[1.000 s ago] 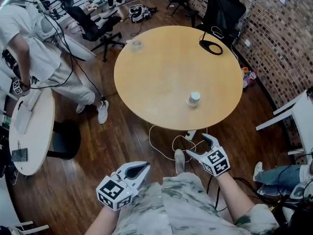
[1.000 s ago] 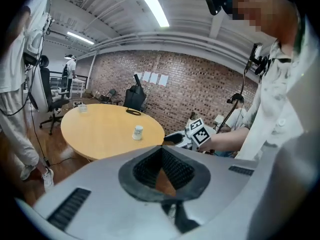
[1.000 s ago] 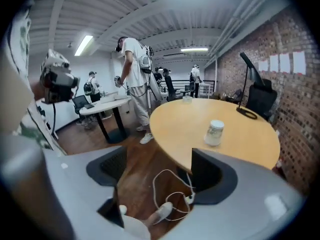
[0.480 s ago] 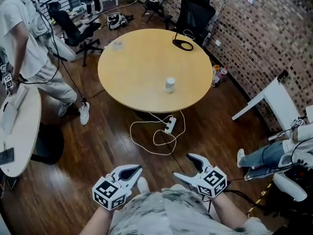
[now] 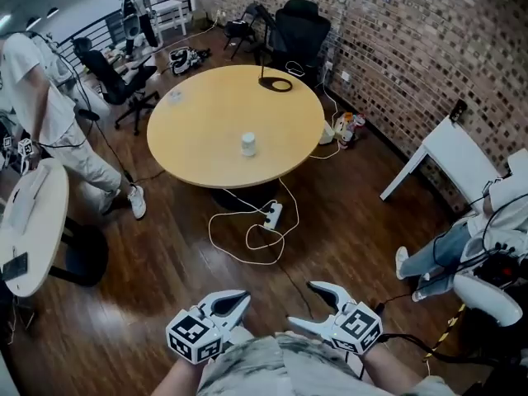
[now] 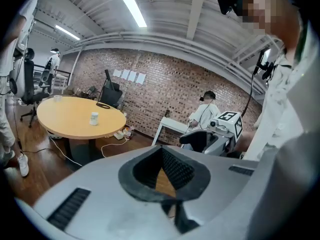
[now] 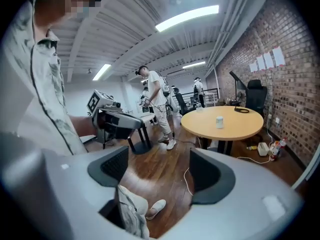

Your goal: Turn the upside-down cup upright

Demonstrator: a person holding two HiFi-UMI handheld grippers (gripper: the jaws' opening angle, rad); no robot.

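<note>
A small white cup (image 5: 248,144) stands alone on the round wooden table (image 5: 206,114), far ahead of me; whether it is upside down cannot be told from here. It also shows tiny as the cup (image 6: 94,118) and the cup (image 7: 219,122) in the gripper views. Both grippers hang low, close to my body, over the wood floor and well short of the table. My left gripper (image 5: 242,298) has its pads meeting at the tips (image 6: 161,151), with nothing held. My right gripper (image 5: 301,304) has its jaws wide apart and closing, with only floor between them (image 7: 159,171).
A black ring-shaped thing (image 5: 275,83) and a small clear item (image 5: 175,96) lie on the table's far side. A power strip with a white cord (image 5: 271,215) is on the floor below. A person (image 5: 41,114) stands left by a second round table (image 5: 29,221); a white table (image 5: 445,159) and a seated person (image 5: 495,221) are at the right.
I have backed away from the round table: it and the cup look smaller and farther. Both grippers came back with me. The right jaws look slightly narrower.
</note>
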